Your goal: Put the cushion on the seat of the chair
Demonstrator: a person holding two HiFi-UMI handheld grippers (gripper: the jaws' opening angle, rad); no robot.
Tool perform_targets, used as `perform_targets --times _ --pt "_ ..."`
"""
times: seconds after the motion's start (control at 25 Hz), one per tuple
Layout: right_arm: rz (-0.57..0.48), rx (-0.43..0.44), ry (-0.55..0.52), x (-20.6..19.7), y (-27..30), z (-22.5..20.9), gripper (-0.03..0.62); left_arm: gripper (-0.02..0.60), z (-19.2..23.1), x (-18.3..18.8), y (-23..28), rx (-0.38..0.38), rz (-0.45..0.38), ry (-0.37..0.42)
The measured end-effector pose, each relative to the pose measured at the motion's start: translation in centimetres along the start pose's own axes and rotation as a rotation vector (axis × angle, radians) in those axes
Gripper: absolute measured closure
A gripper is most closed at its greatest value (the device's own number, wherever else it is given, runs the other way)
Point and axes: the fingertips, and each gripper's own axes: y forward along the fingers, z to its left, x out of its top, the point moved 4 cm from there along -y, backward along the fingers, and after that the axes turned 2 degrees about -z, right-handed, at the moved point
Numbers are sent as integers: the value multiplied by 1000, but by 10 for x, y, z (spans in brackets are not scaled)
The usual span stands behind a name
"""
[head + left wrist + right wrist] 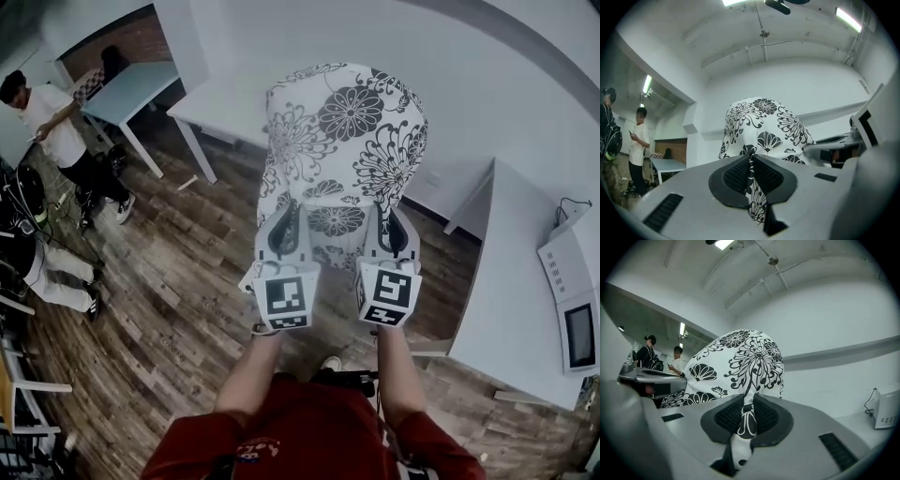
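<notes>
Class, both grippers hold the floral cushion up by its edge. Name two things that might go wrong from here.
1. The left gripper and right gripper each pinch only a thin fold of the cushion fabric, so it may slip free.
2. The cushion blocks much of the head view and no chair seat shows, so placement may be misjudged.

Wood-plank floor (178,281) bearing a pale blue table (131,89), a white table (220,108) beside it and a long white bench (511,281) at right, the last carrying a white box-shaped appliance (574,305) with a dark window; a person (58,131) stands on the floor at far left.
</notes>
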Motion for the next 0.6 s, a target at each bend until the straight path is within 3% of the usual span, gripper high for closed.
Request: perform_targets --times 0.6 --pt "2 -18 -35 3 -4 0 534 540 0 -2 0 -22 -10 -19"
